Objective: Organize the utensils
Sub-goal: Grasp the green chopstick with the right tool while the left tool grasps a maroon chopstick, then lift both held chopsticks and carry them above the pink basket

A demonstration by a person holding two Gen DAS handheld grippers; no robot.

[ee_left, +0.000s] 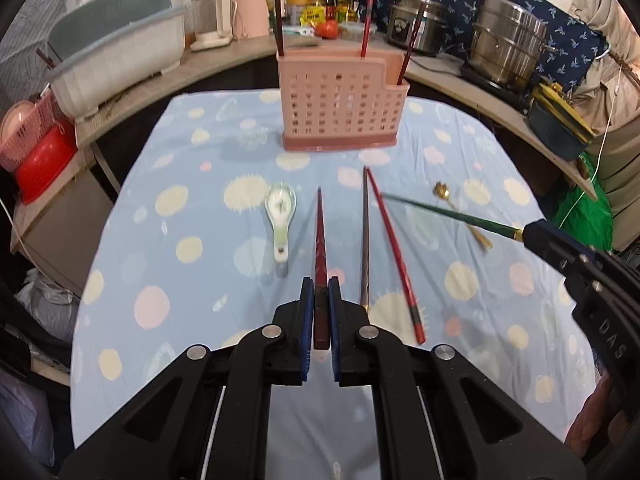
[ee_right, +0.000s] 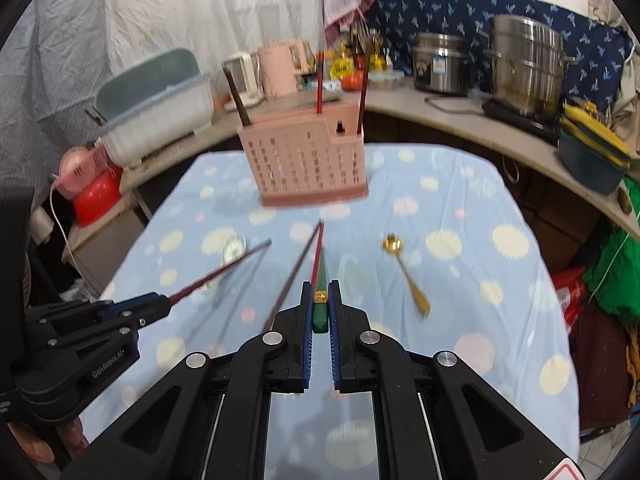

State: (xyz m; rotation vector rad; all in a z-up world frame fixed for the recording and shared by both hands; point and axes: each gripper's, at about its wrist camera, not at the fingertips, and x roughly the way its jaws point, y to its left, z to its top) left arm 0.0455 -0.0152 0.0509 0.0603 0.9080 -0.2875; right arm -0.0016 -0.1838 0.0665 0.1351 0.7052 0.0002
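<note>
Left wrist view looks straight down a dark red chopstick point(ee_left: 320, 248), which the left gripper point(ee_left: 320, 292) has clamped at its thick butt end between the blue pads, jaws together on it, so the thin tip points ahead toward the pink utensil holder point(ee_left: 340, 108); gripping it by the thick end leaves the narrow end free to lead into a slot. The right gripper point(ee_right: 320, 300) does the same with a green chopstick point(ee_left: 448, 214), jaws closed on its square end just behind a gold band, and from the left view that stick hangs in the air, slanting across above the table and blurred, which suggests motion. The holder stands upright at the far end of the table, its perforated front facing the cameras, and three chopsticks already lean out of its top, two in the taller section and one in the lower right-hand section, so the sorting seems partly done. Just to the right of the held red stick, a dark grey chopstick point(ee_left: 365, 240) and a red chopstick point(ee_left: 396, 256) lie on the cloth, tips nearly touching and butts splayed apart. A white ceramic soup spoon point(ee_left: 281, 216) lies to the left, bowl away, and a gold spoon point(ee_right: 404, 270) lies to the right, well apart from the sticks. All rest on a blue spotted tablecloth point(ee_left: 168, 280).
</note>
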